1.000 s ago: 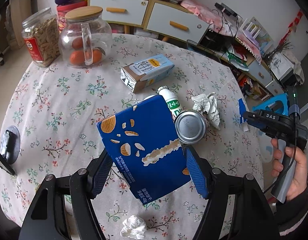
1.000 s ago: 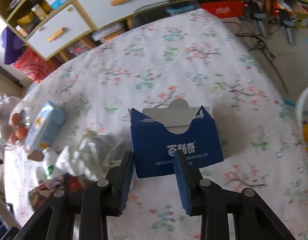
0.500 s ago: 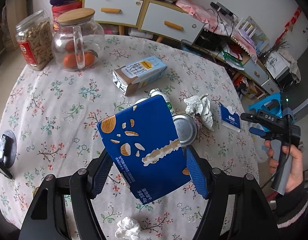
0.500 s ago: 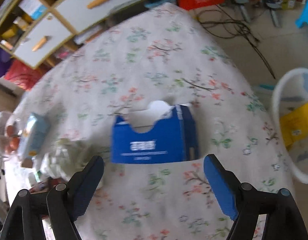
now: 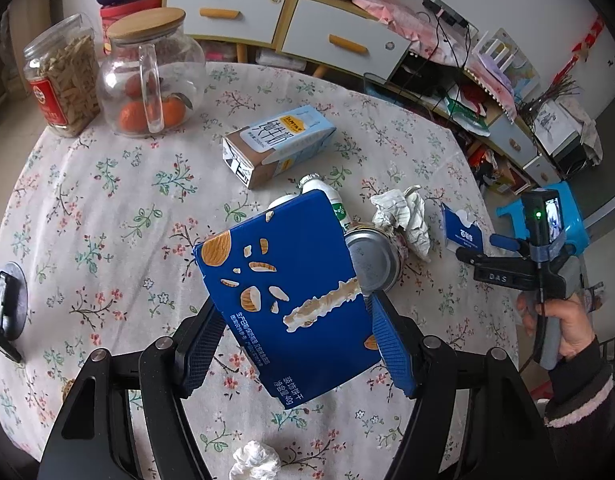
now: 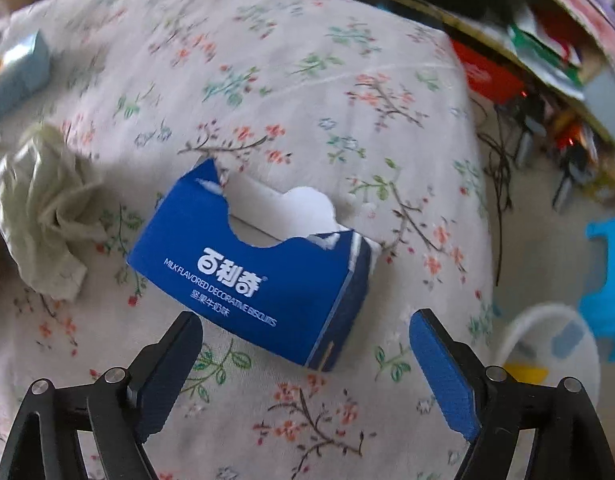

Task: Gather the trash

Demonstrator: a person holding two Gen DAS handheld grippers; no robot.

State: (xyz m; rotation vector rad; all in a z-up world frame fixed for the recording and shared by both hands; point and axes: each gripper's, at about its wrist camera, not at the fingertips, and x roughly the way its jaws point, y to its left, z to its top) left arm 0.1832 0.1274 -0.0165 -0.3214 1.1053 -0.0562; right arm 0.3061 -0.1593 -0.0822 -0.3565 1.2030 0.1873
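Note:
My left gripper (image 5: 295, 308) is shut on a large blue biscuit box (image 5: 283, 280), held tilted above the floral table (image 5: 107, 200). A small torn blue box (image 6: 259, 276) lies on the cloth near the table's right edge, also seen in the left wrist view as the torn box (image 5: 461, 230). My right gripper (image 6: 303, 320) hovers just short of it, jaws wide open, nothing between the pads. A hand holds that right gripper (image 5: 483, 248) beside the table. Crumpled paper (image 5: 403, 216), a tin can (image 5: 373, 256), a small bottle (image 5: 331, 200) and a milk carton (image 5: 279, 144) lie mid-table.
A glass jug with oranges (image 5: 147, 80) and a snack jar (image 5: 63, 80) stand at the far left. A tissue ball (image 5: 255, 460) lies at the near edge. Off the table's right side are a white bin (image 6: 547, 356) and a blue stool (image 6: 607, 288). Drawers and clutter line the back.
The right gripper's jaws spread from a narrow gap to wide, the wrist rolled and it sank closer to the torn box. The left gripper kept its hold, nearly still.

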